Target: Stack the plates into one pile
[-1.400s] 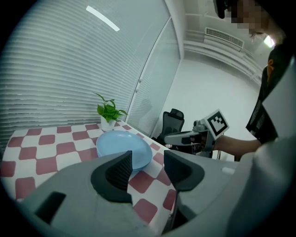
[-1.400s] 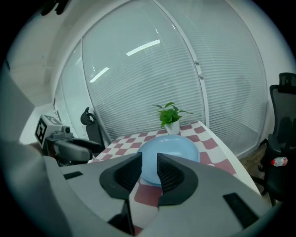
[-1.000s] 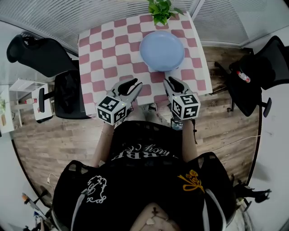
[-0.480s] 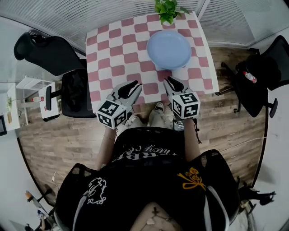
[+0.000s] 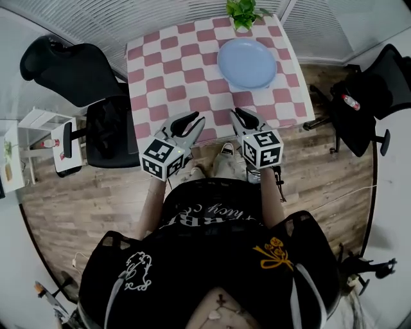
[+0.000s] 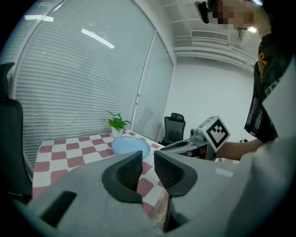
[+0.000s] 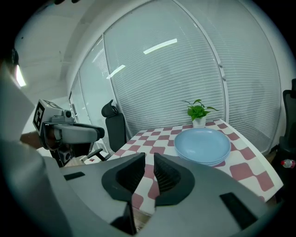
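A pile of light-blue plates point(image 5: 247, 62) sits at the far right of the pink-and-white checked table point(image 5: 173, 64), also seen as the pile point(image 6: 131, 146) and the pile point(image 7: 202, 145). My left gripper point(image 5: 194, 119) hovers at the table's near edge, well short of the plates, jaws a narrow gap apart and empty point(image 6: 148, 157). My right gripper point(image 5: 239, 113) is beside it at the same edge, its jaws closing with nothing between them point(image 7: 149, 159). Neither touches the plates.
A small potted plant point(image 5: 243, 11) stands at the table's far edge behind the plates. A black office chair point(image 5: 70, 71) is left of the table, another chair point(image 5: 379, 90) at the right. A white side shelf point(image 5: 54, 138) stands on the wooden floor.
Both grippers have drawn back from the plate pile toward the table's near edge, and their jaws have narrowed. The plates have not moved on the table.
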A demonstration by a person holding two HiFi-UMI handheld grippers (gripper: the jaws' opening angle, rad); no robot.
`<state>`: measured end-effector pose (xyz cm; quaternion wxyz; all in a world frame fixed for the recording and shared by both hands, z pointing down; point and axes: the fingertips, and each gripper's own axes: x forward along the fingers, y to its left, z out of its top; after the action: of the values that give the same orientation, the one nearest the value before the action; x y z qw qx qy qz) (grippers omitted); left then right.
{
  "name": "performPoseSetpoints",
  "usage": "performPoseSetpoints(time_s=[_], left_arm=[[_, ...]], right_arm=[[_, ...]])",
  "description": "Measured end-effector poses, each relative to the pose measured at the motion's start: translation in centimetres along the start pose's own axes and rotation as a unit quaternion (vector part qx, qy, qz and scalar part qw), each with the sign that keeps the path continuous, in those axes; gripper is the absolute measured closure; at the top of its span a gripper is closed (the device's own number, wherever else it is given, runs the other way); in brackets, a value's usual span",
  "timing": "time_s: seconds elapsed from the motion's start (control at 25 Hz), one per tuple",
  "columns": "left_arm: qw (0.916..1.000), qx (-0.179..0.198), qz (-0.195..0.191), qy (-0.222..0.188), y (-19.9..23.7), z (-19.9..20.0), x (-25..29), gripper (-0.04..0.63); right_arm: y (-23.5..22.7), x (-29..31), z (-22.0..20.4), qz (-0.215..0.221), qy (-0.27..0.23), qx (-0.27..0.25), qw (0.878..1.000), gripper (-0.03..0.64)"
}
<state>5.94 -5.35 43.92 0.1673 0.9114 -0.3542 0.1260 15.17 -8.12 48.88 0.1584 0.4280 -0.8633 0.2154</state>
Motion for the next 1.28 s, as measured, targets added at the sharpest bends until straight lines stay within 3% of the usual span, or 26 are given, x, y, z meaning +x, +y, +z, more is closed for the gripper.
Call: performPoseSetpoints(time_s=[0.28,0.56,1.28], left_arm=[[0.9994,0.029,-0.015,0.009,-0.8,-2.5,-5.1,0.505],[0.9991,0.021,-0.037,0.004,-2.7,-5.4,-9.5,0.506],[0.9975,0.035,-0.061,-0.005,-4.3,-7.8,-13.1,0.505]], right_arm=[[7.2,-1.5,-1.8,-0.004,-0.001,-0.010,1.000,0.559],[12.6,-3.7,-5.0,-0.016,0.009,-0.021,1.000,0.577],[16.8,-5.9,-7.6,-0.041,0.008,-0.044,0.998,0.586]])
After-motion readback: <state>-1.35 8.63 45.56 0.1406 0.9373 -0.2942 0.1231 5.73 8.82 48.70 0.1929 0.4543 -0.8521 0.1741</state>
